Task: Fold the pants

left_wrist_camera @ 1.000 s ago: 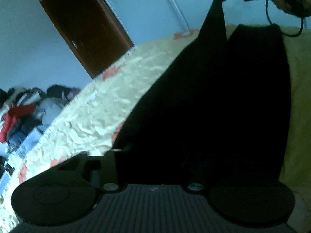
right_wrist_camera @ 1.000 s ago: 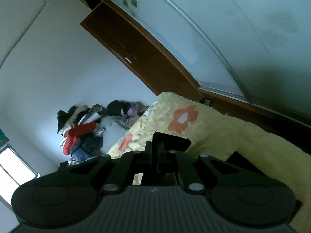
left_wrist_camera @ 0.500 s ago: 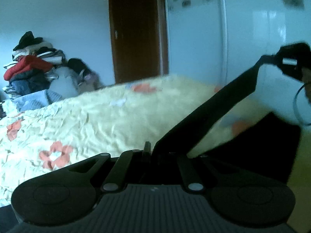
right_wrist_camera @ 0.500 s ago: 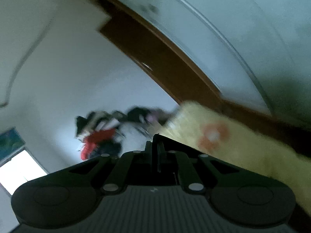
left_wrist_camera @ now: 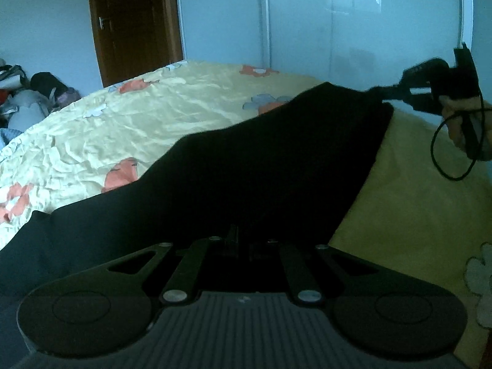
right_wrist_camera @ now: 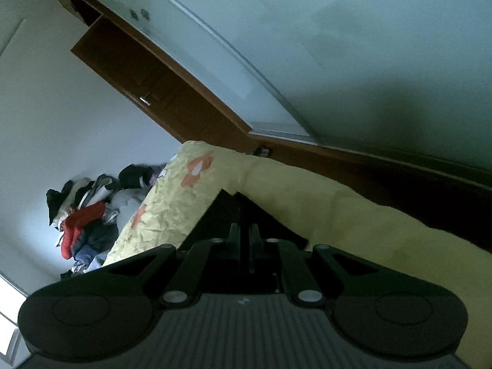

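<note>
Both grippers, left gripper [left_wrist_camera: 243, 243] and right gripper [left_wrist_camera: 388, 91], clamped on black pants [left_wrist_camera: 261, 166]

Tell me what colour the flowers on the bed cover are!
Mostly orange, on a pale yellow bed cover. The flowers show best in the left wrist view.
</note>
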A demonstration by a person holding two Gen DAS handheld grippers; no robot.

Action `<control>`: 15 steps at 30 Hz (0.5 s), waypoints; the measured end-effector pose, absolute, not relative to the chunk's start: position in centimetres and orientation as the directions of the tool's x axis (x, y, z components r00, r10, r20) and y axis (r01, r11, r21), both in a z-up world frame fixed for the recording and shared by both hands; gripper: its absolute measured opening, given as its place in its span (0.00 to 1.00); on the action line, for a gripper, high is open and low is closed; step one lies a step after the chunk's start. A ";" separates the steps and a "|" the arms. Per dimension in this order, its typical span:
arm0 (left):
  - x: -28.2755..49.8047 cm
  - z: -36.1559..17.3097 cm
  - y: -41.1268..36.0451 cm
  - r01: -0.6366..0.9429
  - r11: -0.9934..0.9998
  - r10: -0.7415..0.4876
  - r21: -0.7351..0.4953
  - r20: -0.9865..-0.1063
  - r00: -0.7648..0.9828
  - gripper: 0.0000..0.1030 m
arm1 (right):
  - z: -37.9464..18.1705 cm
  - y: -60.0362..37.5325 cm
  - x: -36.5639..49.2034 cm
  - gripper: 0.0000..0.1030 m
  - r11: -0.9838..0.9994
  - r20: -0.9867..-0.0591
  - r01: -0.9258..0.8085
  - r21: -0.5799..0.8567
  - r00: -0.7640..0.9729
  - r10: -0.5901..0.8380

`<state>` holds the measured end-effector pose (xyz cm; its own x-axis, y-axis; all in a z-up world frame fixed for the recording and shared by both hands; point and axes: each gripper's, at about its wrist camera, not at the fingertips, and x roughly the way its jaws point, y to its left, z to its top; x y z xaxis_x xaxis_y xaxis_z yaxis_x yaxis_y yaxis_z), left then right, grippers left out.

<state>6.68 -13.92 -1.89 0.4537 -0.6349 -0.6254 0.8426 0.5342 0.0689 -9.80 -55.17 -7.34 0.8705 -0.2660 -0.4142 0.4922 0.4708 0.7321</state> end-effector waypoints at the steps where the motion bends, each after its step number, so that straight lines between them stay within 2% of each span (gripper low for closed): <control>1: 6.6 -1.7 -13.9 0.843 0.534 -0.638 0.064 -0.623 0.452 0.08 | -7.3 -55.2 -10.1 0.05 0.470 -0.413 0.493 0.732 0.870 -0.269; 15: 5.2 -3.4 -14.2 0.852 0.514 -0.621 0.097 -0.644 0.448 0.09 | -7.2 -53.6 -12.0 0.05 0.496 -0.465 0.559 0.664 0.829 -0.311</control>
<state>5.23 -14.21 -3.40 0.4478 -0.6208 -0.6436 0.8521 0.5144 0.0966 -12.02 -53.65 -7.22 0.8289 -0.3111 -0.4650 0.5589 0.4963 0.6643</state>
